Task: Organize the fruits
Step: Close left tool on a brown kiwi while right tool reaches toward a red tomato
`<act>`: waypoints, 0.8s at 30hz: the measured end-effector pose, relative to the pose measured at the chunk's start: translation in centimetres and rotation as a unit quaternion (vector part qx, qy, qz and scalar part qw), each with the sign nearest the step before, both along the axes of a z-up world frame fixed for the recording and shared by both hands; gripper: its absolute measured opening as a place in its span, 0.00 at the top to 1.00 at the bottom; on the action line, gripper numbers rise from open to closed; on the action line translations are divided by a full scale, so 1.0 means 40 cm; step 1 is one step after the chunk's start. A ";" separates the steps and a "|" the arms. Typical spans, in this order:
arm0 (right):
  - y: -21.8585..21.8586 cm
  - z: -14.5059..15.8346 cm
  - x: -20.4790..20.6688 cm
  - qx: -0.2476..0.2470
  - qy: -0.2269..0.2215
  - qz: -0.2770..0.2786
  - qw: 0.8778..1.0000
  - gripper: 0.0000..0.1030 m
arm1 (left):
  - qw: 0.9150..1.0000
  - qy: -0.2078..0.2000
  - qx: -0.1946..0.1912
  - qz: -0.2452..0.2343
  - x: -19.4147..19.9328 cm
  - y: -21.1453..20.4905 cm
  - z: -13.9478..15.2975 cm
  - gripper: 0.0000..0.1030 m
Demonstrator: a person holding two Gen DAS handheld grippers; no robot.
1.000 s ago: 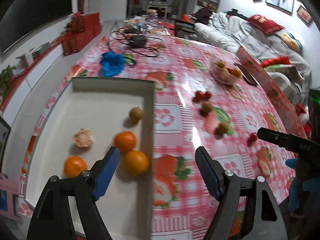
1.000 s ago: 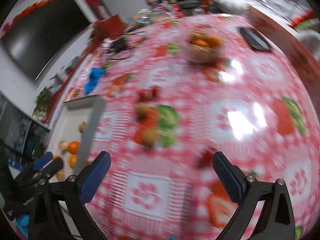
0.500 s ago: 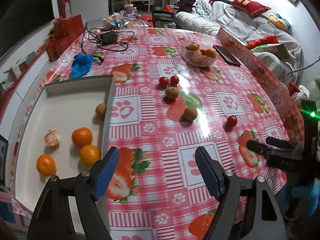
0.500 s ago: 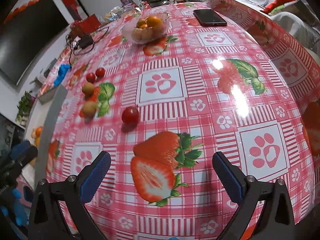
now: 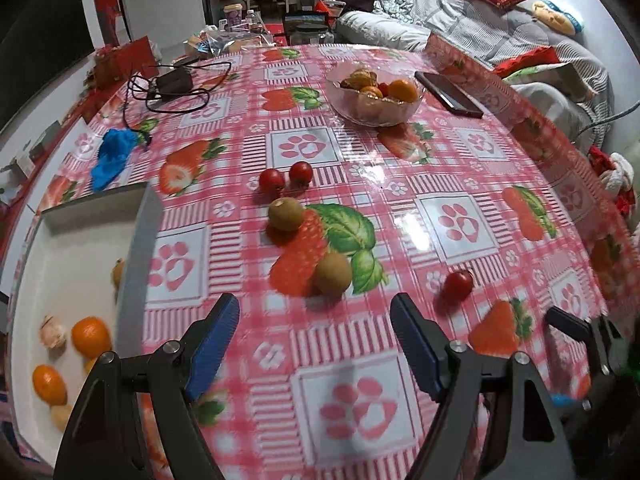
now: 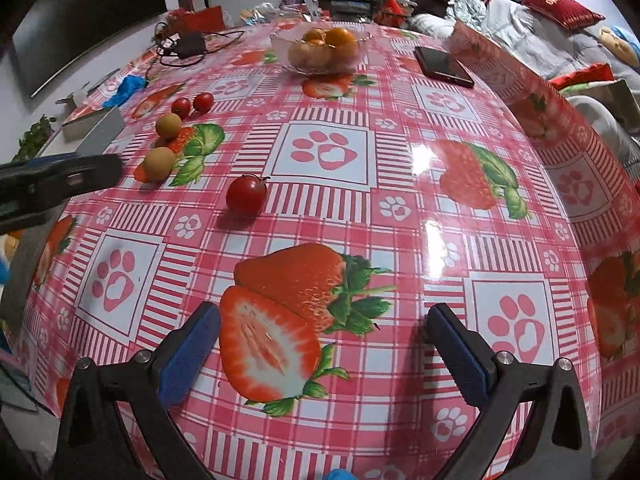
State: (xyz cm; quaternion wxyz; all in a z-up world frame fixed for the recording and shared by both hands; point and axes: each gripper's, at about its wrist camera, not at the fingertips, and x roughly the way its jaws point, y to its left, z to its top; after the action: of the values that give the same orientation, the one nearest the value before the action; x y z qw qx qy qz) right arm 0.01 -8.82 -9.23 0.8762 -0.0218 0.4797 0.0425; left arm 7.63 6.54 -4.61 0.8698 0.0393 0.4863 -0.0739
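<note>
My left gripper [image 5: 314, 338] is open and empty, just short of a brown kiwi [image 5: 332, 273]. A second kiwi [image 5: 285, 213], two cherry tomatoes [image 5: 272, 179] and a lone tomato [image 5: 458, 285] lie on the red-checked tablecloth. A white tray [image 5: 136, 248] at the left holds several oranges [image 5: 90, 336]. My right gripper [image 6: 320, 350] is open and empty above the cloth; the lone tomato [image 6: 245, 195] and both kiwis [image 6: 159, 163] lie ahead to its left. The left gripper's finger [image 6: 60, 178] shows at that view's left edge.
A glass bowl [image 5: 374, 94] of fruit stands at the back, also in the right wrist view [image 6: 320, 50]. A phone [image 5: 448, 94] lies to its right. A blue cloth [image 5: 114, 156] and a black charger with cable [image 5: 172, 80] lie at the back left. A sofa is beyond the table.
My left gripper has swung right, from over the tray to in front of the kiwis. My right gripper has pulled back toward the table's near edge. Both stay open.
</note>
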 end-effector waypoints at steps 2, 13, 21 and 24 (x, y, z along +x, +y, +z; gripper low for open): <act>0.000 0.000 -0.005 0.000 -0.007 0.002 1.000 0.00 | 1.000 0.004 0.006 0.003 0.021 -0.014 -0.020 0.26; 0.005 0.000 -0.014 0.001 -0.023 0.004 1.000 0.00 | 1.000 0.025 0.007 0.010 0.070 -0.028 -0.072 0.61; 0.006 0.002 -0.002 -0.001 -0.002 0.001 1.000 0.00 | 1.000 0.017 0.004 0.004 0.070 -0.034 -0.073 0.74; 0.006 0.004 0.014 -0.002 0.018 0.001 1.000 0.00 | 1.000 0.016 -0.002 0.005 0.066 -0.024 -0.073 0.74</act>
State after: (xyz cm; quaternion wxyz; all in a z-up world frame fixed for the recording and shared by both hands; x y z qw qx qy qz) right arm 0.55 -8.58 -9.06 0.8675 -0.0232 0.4950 0.0432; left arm 10.25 5.57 -7.55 0.8625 0.0339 0.5000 -0.0706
